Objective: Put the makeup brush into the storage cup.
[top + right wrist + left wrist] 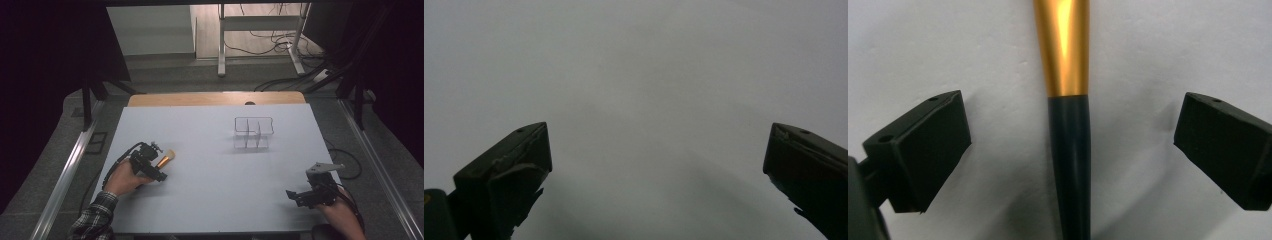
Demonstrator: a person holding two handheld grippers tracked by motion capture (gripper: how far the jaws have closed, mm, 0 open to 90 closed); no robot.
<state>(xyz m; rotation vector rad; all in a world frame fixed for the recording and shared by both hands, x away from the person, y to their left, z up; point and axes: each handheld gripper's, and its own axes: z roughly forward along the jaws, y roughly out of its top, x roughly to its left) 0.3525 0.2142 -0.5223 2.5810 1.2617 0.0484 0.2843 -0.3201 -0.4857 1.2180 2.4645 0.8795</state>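
On the table, one brush between the wide-open left gripper; right gripper agape, empty.

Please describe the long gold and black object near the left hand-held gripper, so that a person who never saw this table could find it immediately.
Start from the large white table and go to its left part, where the left hand-held gripper stands open. Between its jaws, touching neither, lies a slim brush handle with a shiny gold metal section and a matte black end. Its gold shine sets it apart from the clear divided organiser box farther back on the right.
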